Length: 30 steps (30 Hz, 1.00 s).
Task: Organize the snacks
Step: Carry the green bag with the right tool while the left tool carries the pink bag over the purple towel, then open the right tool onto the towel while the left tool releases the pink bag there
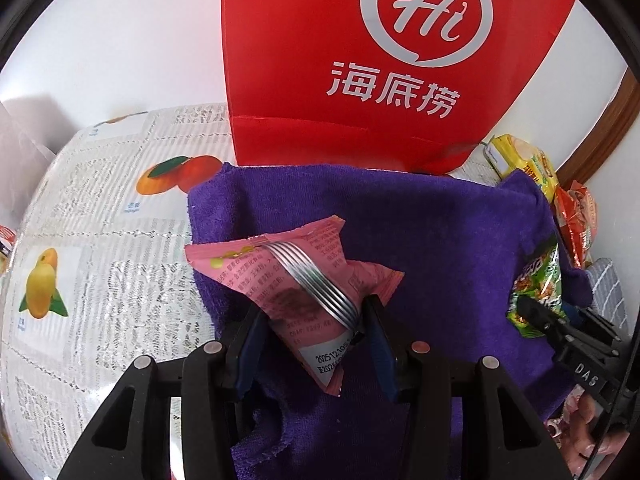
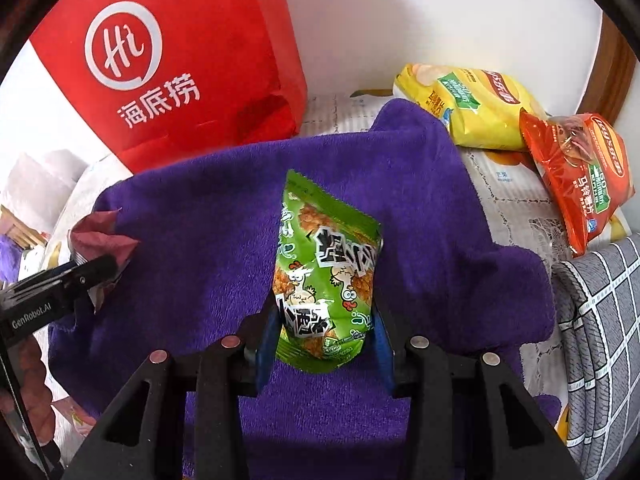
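My left gripper (image 1: 314, 320) is shut on a pink snack packet (image 1: 296, 280) and holds it over the purple towel (image 1: 440, 240). My right gripper (image 2: 324, 320) is shut on a green snack packet (image 2: 326, 280) over the same towel (image 2: 200, 240). The green packet also shows at the right of the left wrist view (image 1: 538, 292), in the right gripper. The pink packet shows at the left of the right wrist view (image 2: 100, 244), in the left gripper. A red paper bag (image 1: 380, 60) with a white logo stands upright behind the towel; it also shows in the right wrist view (image 2: 180, 72).
A yellow chip bag (image 2: 472, 108) and an orange chip bag (image 2: 580, 176) lie at the back right beside the towel. A grey checked cloth (image 2: 600, 320) lies at the right. The table has a fruit-print lace cover (image 1: 100, 240). A white wall stands behind.
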{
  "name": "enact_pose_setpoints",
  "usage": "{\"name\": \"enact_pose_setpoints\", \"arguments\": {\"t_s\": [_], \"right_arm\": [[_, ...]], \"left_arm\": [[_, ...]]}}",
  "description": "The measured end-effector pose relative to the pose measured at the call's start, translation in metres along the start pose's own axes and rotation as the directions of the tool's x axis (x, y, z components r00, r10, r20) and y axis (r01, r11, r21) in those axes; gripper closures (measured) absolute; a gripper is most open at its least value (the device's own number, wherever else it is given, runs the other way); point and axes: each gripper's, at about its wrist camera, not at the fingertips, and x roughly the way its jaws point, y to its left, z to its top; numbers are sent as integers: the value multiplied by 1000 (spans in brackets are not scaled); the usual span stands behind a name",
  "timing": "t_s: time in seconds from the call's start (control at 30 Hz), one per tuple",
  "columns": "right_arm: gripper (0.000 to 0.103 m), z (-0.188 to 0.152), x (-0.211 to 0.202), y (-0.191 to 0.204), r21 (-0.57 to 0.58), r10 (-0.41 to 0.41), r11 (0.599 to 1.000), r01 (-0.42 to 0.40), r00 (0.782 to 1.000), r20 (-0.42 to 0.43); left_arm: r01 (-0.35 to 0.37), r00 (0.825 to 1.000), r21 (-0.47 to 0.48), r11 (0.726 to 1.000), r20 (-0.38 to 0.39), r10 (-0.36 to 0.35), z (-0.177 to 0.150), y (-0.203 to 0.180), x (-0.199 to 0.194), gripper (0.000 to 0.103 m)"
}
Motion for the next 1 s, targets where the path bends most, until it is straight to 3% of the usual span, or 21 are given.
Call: {"name": "enact_pose_setpoints", "arguments": {"t_s": [0.1, 0.17, 0.27, 0.5, 0.67, 0.83, 1.0], "right_arm": [[45, -1, 0, 3, -4, 14, 1000, -14, 1000, 9], [42, 0, -3, 3, -3, 22, 1000, -21, 999, 24], [34, 1, -11, 4, -3, 24, 1000, -24, 998, 60], [34, 2, -33, 3, 12, 66, 998, -69, 986, 155], [34, 1, -52, 3, 40, 92, 994, -100, 983, 161], [35, -11, -83, 7, -2, 36, 999, -37, 983, 180], [35, -32, -122, -4, 7, 1, 1000, -2, 976, 219]], "left_arm": [[31, 1000, -10, 999, -6, -31, 1, 2, -2, 51], [40, 999, 1, 999, -2, -40, 1, 0, -6, 40], [-15, 1000, 34, 999, 24, 14, 1, -7, -13, 30], [-51, 998, 56, 997, 38, 49, 1, -16, -21, 30], [-47, 998, 58, 997, 42, 44, 1, -21, -28, 30], [-89, 993, 72, 993, 85, 83, 1, -31, -51, 30], [-50, 991, 57, 997, 123, 43, -10, -30, -83, 30]]}}
